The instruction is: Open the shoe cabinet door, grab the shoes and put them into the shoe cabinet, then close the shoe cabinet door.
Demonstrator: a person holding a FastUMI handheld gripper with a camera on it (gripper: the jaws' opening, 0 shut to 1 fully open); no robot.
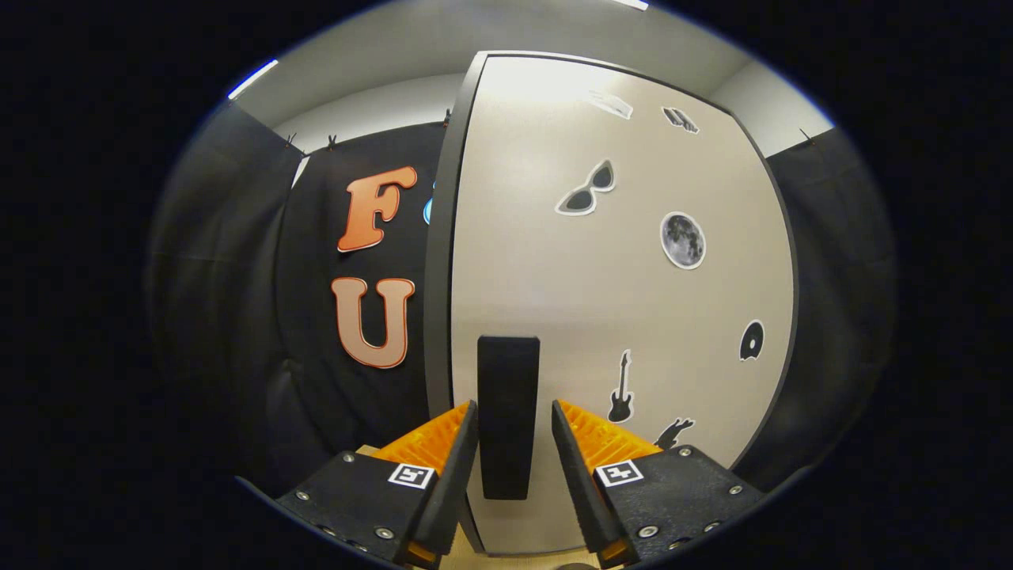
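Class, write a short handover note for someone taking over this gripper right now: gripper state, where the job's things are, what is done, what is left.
Gripper: its jaws straddle the dark vertical handle on the cabinet door, one on each side. Small gaps show on both sides, so it looks open, not yet clamped.
Door: pale panel with stickers (sunglasses, moon, guitar); its dark edge faces the booth's black cloth wall. Whether it is fully shut or slightly ajar cannot be told.
Done: gripper lined up on the handle.
Left: close on the handle, pull the door open, fetch the shoes, place them inside, shut the door.
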